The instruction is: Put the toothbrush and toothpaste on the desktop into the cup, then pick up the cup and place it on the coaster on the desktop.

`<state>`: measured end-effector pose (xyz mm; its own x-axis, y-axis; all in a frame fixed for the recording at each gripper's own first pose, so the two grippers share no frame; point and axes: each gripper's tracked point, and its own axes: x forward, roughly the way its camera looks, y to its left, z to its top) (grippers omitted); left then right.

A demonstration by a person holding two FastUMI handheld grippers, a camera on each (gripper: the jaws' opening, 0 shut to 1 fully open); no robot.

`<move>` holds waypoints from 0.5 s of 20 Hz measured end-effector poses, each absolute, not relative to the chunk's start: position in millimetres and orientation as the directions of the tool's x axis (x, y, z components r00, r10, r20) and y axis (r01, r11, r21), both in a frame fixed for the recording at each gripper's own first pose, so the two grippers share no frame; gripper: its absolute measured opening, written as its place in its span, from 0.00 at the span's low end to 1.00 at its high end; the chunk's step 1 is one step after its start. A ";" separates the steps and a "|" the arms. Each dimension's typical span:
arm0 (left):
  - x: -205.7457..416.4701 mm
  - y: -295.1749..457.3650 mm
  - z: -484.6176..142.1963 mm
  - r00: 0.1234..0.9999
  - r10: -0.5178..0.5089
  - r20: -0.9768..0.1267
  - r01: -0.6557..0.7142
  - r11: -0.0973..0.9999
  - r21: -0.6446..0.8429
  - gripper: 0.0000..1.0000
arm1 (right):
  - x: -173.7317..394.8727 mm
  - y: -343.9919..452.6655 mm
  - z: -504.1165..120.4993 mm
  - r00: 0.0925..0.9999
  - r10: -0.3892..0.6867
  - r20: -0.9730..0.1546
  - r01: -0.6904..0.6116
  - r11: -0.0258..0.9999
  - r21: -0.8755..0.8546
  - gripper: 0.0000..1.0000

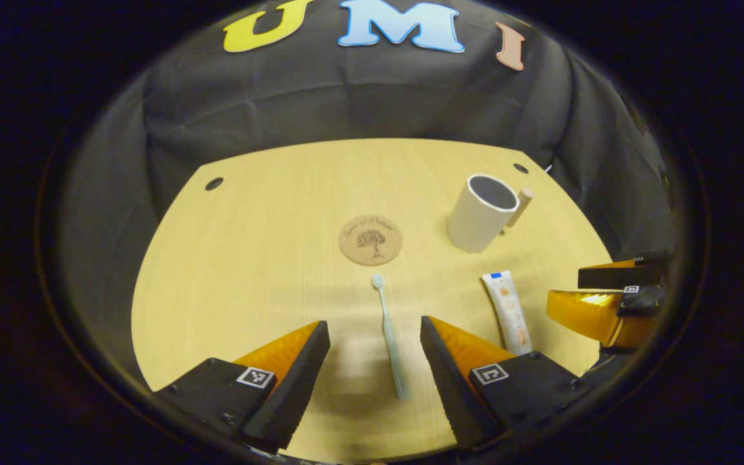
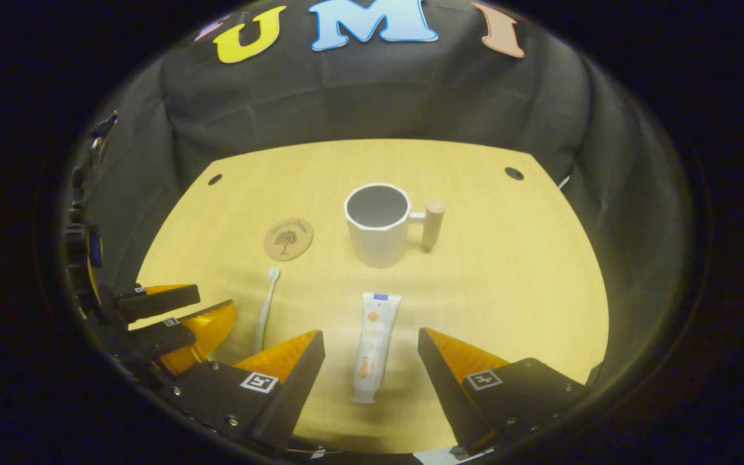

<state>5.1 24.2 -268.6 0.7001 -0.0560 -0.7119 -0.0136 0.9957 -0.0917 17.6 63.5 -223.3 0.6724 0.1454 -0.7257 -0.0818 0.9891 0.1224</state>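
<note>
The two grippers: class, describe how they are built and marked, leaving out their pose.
The left gripper and right gripper look alike: each has two wedge-shaped fingers that taper forward, ribbed on the outer sides, mounted on black blocks fixed with small screws. Every block carries a square black-and-white marker tag. No cables or sleeves can be made out.

— Obscured items?
— Round cork coaster: printed tree design too small to make out. Pale slim toothbrush: handle end hidden behind a gripper finger.
— Truncations?
— Light wooden worktop: near edge cut off.

The wooden desktop carries cup, coaster, toothbrush and toothpaste.
</note>
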 end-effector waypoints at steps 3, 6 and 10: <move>8.1 17.6 -290.3 0.664 -0.069 -0.744 -0.016 0.994 -0.107 0.96 | 22.8 64.0 -247.9 0.622 0.143 -0.770 -0.075 0.989 0.123 0.83; 13.2 16.0 -308.7 0.626 -0.065 -0.778 -0.030 0.994 -0.107 0.96 | 27.0 63.9 -264.1 0.580 0.138 -0.803 -0.064 0.990 0.124 0.77; 19.7 14.6 -325.9 0.585 -0.053 -0.809 -0.034 0.995 -0.090 0.95 | 35.1 63.4 -279.1 0.546 0.125 -0.829 -0.045 0.992 0.120 0.77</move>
<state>19.7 14.6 -325.9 0.5854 -0.0529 -0.8090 -0.0340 0.9954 -0.0897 35.1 63.4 -279.1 0.5457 0.1254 -0.8285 -0.0450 0.9917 0.1205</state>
